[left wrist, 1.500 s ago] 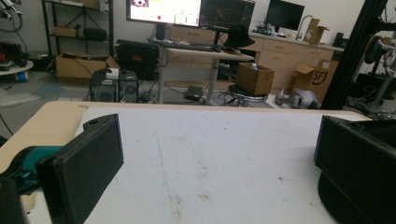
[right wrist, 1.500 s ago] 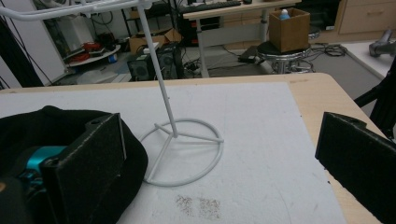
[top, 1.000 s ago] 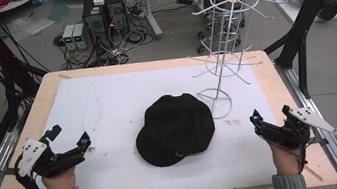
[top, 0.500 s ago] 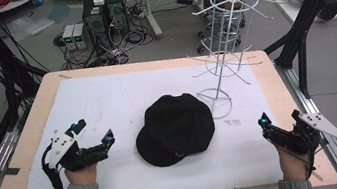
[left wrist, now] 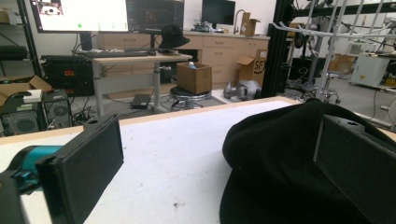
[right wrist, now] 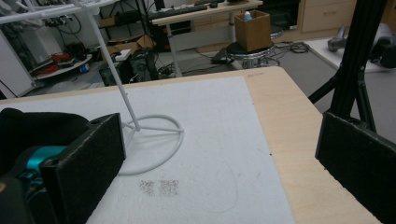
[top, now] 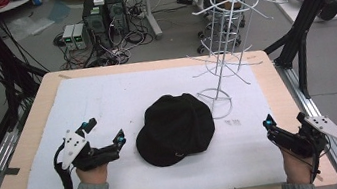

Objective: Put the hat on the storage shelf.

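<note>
High view: we see a black cap [top: 175,129] lying flat on the white mat [top: 121,96], near the middle of the wooden table [top: 276,83]. We note a white wire rack [top: 223,51] standing just behind and to the right of the cap, with its ring base touching the mat beside the cap's rear edge.

We hold the left gripper [top: 105,133] just left of the cap, low over the mat. Its jaws are spread wide and grasp nothing. We see one blue-tipped jaw close to the cap's left rim, but we cannot tell whether it touches.

We hold the right gripper [top: 282,125] near the table's front right corner, well apart from the cap. Its jaws are likewise spread and grasp nothing.

Left gripper view: we see the cap [left wrist: 280,168] between the two black jaws, nearer the right-hand one, with bare mat [left wrist: 177,154] ahead.

Right gripper view: we see the rack's ring base [right wrist: 154,140] and the cap's edge [right wrist: 42,128] beyond the left-hand jaw.
</note>
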Available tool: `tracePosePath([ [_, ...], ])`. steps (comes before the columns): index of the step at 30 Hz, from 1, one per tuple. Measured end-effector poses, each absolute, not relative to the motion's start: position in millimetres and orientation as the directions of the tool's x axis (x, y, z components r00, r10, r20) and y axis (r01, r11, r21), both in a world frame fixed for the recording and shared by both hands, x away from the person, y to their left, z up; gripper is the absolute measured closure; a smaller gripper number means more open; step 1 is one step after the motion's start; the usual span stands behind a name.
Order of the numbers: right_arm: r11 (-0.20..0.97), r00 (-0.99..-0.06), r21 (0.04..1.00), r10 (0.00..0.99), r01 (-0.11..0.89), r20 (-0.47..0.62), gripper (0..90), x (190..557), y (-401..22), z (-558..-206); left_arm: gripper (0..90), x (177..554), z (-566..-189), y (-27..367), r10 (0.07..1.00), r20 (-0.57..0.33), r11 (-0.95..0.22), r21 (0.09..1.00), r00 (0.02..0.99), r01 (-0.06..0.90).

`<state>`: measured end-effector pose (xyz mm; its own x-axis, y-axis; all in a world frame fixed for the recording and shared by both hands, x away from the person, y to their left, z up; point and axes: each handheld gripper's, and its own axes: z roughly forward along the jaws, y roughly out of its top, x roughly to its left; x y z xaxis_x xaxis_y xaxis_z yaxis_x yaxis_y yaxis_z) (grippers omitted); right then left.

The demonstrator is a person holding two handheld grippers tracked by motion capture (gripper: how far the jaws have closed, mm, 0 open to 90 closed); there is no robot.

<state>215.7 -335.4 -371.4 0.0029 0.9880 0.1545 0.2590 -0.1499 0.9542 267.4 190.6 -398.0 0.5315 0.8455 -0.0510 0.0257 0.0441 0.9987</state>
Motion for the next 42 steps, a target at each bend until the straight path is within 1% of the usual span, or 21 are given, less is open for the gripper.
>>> tracePosePath([
  [4,-0.152,0.018,0.955,0.988,0.257,0.152,0.5,215.4,-335.2,-371.9,1.7,269.2,-399.1,181.2,0.84,-0.058,0.043,0.998,0.539,0.04],
  [5,-0.153,0.021,0.953,0.988,0.26,0.153,0.6,215.4,-335.7,-372.5,1.7,269.2,-399.6,178.5,0.846,-0.051,0.035,0.999,0.53,0.04],
  [6,-0.151,0.023,0.954,0.988,0.26,0.15,0.6,215.1,-336.1,-372.6,1.7,269.0,-401.5,174.7,0.86,-0.025,0.013,1.0,0.509,0.027],
  [8,-0.152,0.023,0.953,0.988,0.262,0.151,0.6,214.7,-336.3,-372.5,1.7,269.4,-402.9,173.1,0.863,-0.022,0.009,1.0,0.506,0.028],
  [11,-0.152,0.029,0.953,0.988,0.261,0.149,0.6,213.8,-335.9,-372.5,1.7,272.8,-405.3,168.6,0.867,-0.04,0.018,0.999,0.496,0.05],
  [16,-0.14,0.032,0.954,0.99,0.263,0.137,0.6,213.4,-334.7,-373.4,1.7,272.7,-407.7,152.6,0.847,-0.009,-0.016,0.999,0.532,0.042],
  [19,-0.135,0.036,0.955,0.991,0.263,0.13,0.6,211.0,-335.6,-373.7,1.7,274.4,-408.5,143.3,0.838,-0.011,-0.019,0.999,0.545,0.05],
  [25,-0.146,0.051,0.954,0.989,0.261,0.137,0.5,207.5,-339.2,-373.6,1.7,277.9,-410.3,137.9,0.849,-0.028,-0.019,0.996,0.527,0.083],
  [29,-0.151,0.055,0.956,0.988,0.252,0.141,0.5,206.6,-341.2,-373.5,1.8,281.2,-412.3,130.1,0.845,-0.027,-0.025,0.996,0.534,0.089],
  [33,-0.148,0.052,0.957,0.989,0.249,0.139,0.6,207.1,-341.1,-373.2,1.8,285.3,-417.0,117.5,0.842,-0.034,-0.034,0.993,0.539,0.117],
  [35,-0.159,0.055,0.955,0.987,0.251,0.15,0.5,207.5,-340.0,-373.4,1.8,283.9,-418.6,110.4,0.838,-0.017,-0.047,0.993,0.545,0.104],
  [39,-0.145,0.052,0.958,0.989,0.249,0.137,0.5,208.2,-340.2,-373.5,1.8,283.0,-420.2,99.4,0.832,-0.007,-0.058,0.993,0.555,0.1],
  [42,-0.147,0.055,0.958,0.989,0.245,0.137,0.5,207.5,-341.0,-373.3,1.8,284.6,-421.6,92.7,0.837,-0.03,-0.041,0.992,0.546,0.117],
])
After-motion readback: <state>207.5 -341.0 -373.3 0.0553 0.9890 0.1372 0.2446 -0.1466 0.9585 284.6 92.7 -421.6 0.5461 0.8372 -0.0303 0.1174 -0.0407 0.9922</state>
